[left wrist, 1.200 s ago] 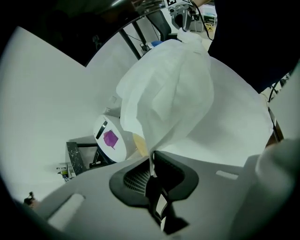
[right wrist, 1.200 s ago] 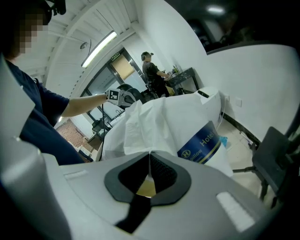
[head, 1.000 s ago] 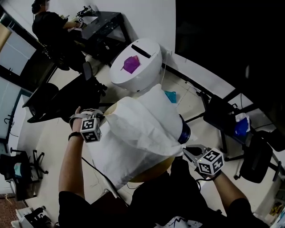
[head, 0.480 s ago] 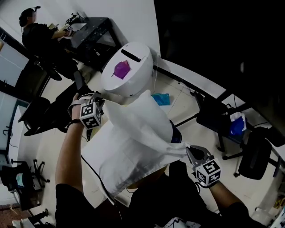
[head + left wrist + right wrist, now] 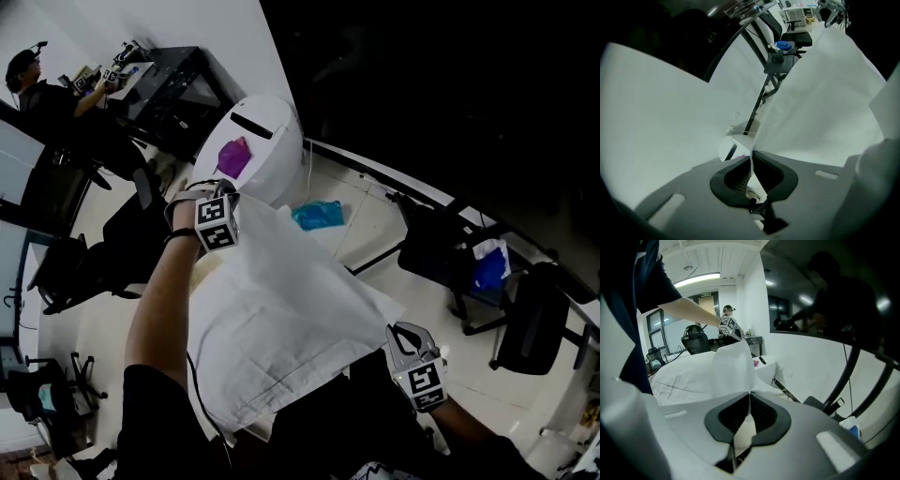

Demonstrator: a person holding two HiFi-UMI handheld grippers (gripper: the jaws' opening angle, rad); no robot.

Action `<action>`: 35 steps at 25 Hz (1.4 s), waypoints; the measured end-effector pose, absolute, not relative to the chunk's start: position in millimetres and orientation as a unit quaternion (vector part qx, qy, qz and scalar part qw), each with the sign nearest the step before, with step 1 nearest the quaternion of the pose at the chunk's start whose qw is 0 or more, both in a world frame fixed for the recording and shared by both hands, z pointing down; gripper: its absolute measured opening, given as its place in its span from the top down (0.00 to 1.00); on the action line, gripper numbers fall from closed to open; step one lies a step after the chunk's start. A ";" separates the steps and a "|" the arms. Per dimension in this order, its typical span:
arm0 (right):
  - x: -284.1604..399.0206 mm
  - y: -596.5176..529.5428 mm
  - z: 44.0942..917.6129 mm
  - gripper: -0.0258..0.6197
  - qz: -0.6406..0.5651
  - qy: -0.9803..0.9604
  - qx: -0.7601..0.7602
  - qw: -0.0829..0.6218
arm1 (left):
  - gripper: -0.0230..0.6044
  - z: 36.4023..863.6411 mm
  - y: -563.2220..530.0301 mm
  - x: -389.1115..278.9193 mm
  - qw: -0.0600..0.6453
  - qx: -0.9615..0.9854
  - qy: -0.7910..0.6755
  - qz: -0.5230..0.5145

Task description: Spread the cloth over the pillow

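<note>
A white cloth hangs stretched in the air between my two grippers, creased and sloping down toward me. My left gripper is raised at the far upper corner and is shut on the cloth's edge. Low at the right, my right gripper is shut on the near corner. In the right gripper view the cloth runs away toward the left gripper. The pillow is hidden beneath the cloth; only a pale sliver shows by my left forearm, and I cannot tell what it is.
A round white table with a purple object stands beyond the cloth. A blue bag lies on the floor. Black chairs with a blue item are at the right. A person works at a dark desk far left.
My left gripper has risen and moved away from me with its corner, lifting and stretching the cloth. The right gripper has sunk a little, still shut on its corner. The head view has swung left.
</note>
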State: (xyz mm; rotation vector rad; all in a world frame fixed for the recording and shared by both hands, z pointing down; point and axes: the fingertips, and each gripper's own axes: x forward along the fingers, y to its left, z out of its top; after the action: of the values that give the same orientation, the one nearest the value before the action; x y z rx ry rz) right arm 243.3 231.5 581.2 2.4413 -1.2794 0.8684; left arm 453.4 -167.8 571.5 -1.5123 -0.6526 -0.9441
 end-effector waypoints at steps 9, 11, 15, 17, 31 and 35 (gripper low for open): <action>249.7 250.0 610.0 0.94 0.331 -0.429 0.827 0.147 | 0.95 627.9 -108.5 518.5 0.602 -0.618 -0.320 -0.391; 250.2 253.2 612.7 0.94 0.338 -0.426 0.826 0.147 | 0.95 637.9 -96.4 528.5 0.607 -0.613 -0.328 -0.386; 248.5 258.2 620.8 0.94 0.347 -0.419 0.825 0.154 | 0.95 654.9 -74.2 545.7 0.617 -0.600 -0.345 -0.375; 248.6 259.7 625.1 0.94 0.351 -0.417 0.824 0.156 | 0.95 663.0 -66.7 551.3 0.620 -0.592 -0.353 -0.375; 261.4 272.9 667.3 0.80 0.391 -0.411 0.808 0.158 | 0.91 709.7 -70.8 548.4 0.609 -0.565 -0.362 -0.422; 265.4 276.5 666.1 0.75 0.389 -0.413 0.809 0.153 | 0.81 707.0 -70.4 546.1 0.604 -0.574 -0.355 -0.425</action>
State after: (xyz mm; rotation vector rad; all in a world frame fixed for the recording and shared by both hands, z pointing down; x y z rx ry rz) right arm 265.4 276.5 666.1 2.3204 -1.1829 1.1164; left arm 546.1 -70.4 707.0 -1.3283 -0.8218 -0.9827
